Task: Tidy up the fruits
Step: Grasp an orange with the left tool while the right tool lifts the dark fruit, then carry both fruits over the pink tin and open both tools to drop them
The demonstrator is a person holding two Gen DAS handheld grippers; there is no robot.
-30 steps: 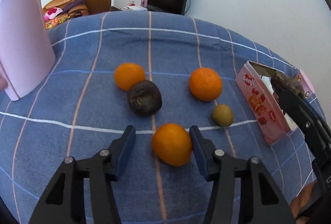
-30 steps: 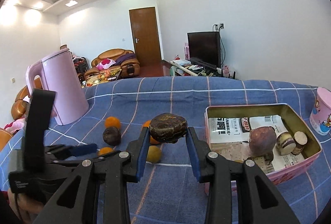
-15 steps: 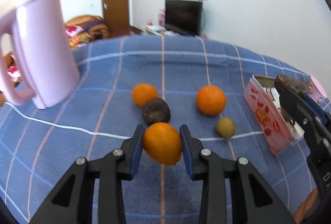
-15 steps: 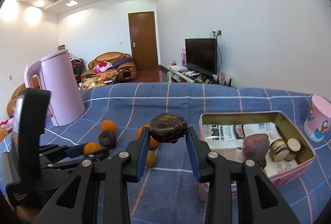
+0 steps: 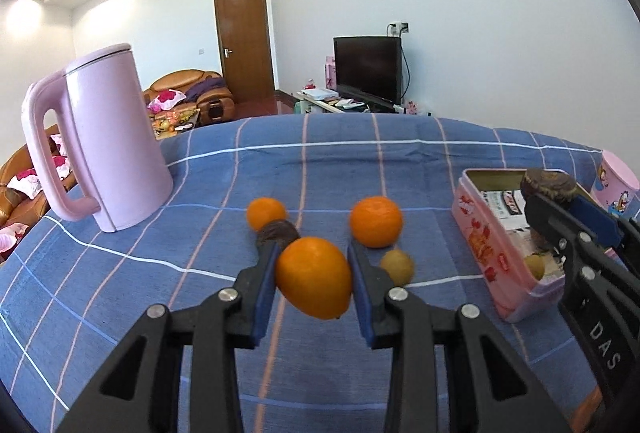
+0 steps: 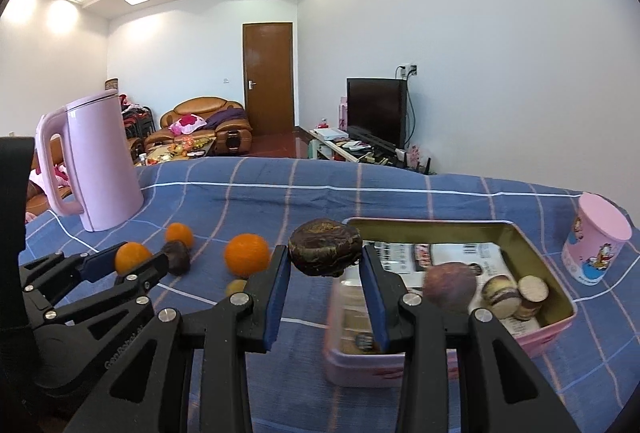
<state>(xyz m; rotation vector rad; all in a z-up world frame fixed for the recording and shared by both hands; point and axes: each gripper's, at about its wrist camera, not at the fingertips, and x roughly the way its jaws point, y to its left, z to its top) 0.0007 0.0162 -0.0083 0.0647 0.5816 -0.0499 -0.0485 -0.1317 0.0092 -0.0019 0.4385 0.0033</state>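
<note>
My count — three oranges [image 5: 375, 221], one kiwi [image 5: 397, 265], three dark wrinkled fruits [image 6: 325, 252], one tin [image 6: 558, 325], one kettle [image 5: 108, 149], one cup [image 6: 596, 245].

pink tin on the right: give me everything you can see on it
The pink tin is a shallow rectangular box, lid off, gold metal inside, pink printed outside with red cartoon graphics. It sits flat on the blue checked cloth. Printed paper lines its floor. Inside lie a dark purple round fruit and two cut brown pieces; the left view shows a small yellowish fruit too. The right gripper, clamping a dark wrinkled fruit, is above its near-left corner.
</note>
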